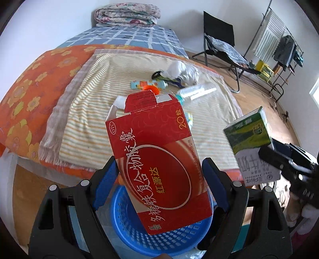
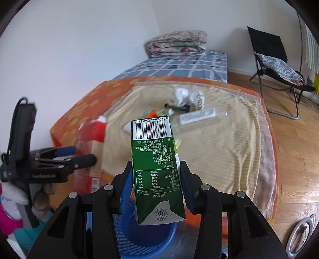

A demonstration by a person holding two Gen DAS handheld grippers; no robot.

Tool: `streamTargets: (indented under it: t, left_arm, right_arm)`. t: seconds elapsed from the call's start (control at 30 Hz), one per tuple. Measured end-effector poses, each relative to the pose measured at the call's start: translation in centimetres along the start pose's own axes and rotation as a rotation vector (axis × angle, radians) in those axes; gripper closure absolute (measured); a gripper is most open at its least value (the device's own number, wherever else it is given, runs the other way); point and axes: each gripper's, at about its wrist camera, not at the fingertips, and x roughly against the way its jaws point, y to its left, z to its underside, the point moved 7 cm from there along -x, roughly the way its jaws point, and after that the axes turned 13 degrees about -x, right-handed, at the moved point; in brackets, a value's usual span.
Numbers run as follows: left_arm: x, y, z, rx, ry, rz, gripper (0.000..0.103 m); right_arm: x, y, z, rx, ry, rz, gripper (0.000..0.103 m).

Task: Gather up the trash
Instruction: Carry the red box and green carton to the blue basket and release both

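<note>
My left gripper (image 1: pixel 159 175) is shut on a red medicine box (image 1: pixel 157 159) with an open top flap, held above a blue mesh basket (image 1: pixel 159 237). My right gripper (image 2: pixel 157 183) is shut on a green milk carton (image 2: pixel 157 169), also above the blue basket (image 2: pixel 147 235). The carton shows at the right of the left wrist view (image 1: pixel 249 135); the red box shows blurred at the left of the right wrist view (image 2: pixel 91 139). More trash lies on the bed's striped towel (image 1: pixel 99 111): a clear plastic bottle (image 1: pixel 197 92), crumpled white wrappers (image 1: pixel 182 71) and a colourful pack (image 1: pixel 147 84).
The bed carries an orange floral sheet (image 1: pixel 39 79), a blue checked sheet and a folded quilt (image 1: pixel 127 15) at its far end. A black folding chair (image 1: pixel 221 45) and a clothes rack (image 1: pixel 279 39) stand on the wooden floor to the right.
</note>
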Motion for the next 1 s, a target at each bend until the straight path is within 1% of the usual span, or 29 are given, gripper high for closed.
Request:
streamTargets:
  t: [0.1, 0.27, 0.43, 0.67, 0.83, 1.0]
  left_arm:
    - [0.3, -0.7, 1.3, -0.018, -0.002, -0.007, 0.017]
    - [-0.1, -1.4, 3.6, -0.027, 0.016, -0.004, 0.017]
    - [-1.0, -1.8, 5.3, -0.03, 0.044, -0.003, 0.017]
    - [-1.8, -2.4, 6.8, -0.041, 0.069, -0.002, 0.016]
    - [-2.3, -2.9, 7.6, -0.052, 0.102, 0.009, 0.016]
    - [-2.6, -2.8, 8.3, -0.042, 0.127, 0.012, 0.016]
  right_arm:
    - [0.1, 0.7, 2.1, 0.005, 0.017, -0.014, 0.061]
    - [-0.6, 0.7, 4.6, -0.022, 0.066, -0.042, 0.061]
    - [-1.6, 0.9, 6.7, -0.003, 0.101, -0.027, 0.061]
    - [-2.6, 0.9, 8.4, -0.019, 0.139, -0.017, 0.061]
    - [-3.3, 1.2, 9.3, -0.009, 0.163, -0.007, 0.06]
    - [-4.0, 0.8, 9.7, -0.041, 0.192, -0.007, 0.059]
